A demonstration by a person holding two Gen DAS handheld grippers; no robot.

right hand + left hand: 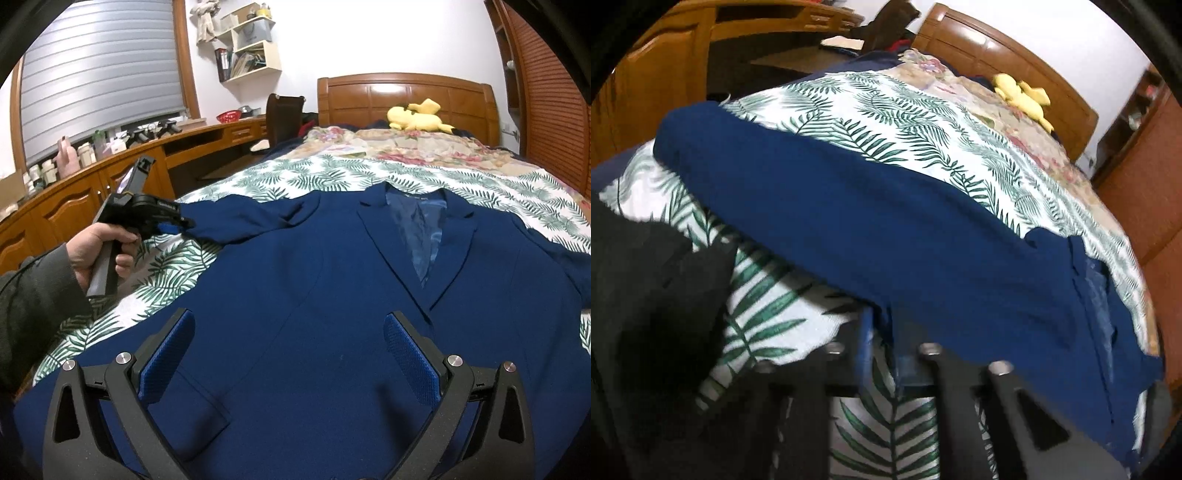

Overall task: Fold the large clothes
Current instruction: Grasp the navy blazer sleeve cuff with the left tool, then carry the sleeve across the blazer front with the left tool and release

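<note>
A navy jacket (317,295) lies front-up on the bed (480,184), spread flat over a leaf-print sheet (280,177). In the right wrist view it fills the centre and lower frame; the collar and lapels sit at centre right, with the shiny blue lining (421,236) exposed between them.

Left claw (183,223): at the left of the right wrist view, held by a hand (99,251) with a dark sleeve (33,295). Its tips meet the end of the jacket sleeve (251,218), which extends toward the left of the frame. In the left wrist view the jaws are together at lower centre, clamped on the sleeve edge (882,317); the sleeve cloth runs from there across the middle of the frame.

Right claw (288,350): lower centre of its own view, jaws wide apart, above the lower front of the jacket. The blue pads (168,354) grip nothing.

A yellow plush toy (417,116) lies at the head of the bed, in front of the wooden headboard (406,92), on a floral cover (406,144). A wooden worktop (155,147) with bottles runs along the left, below a shuttered window (103,74). Wall shelves (251,44) hang at upper centre.
</note>
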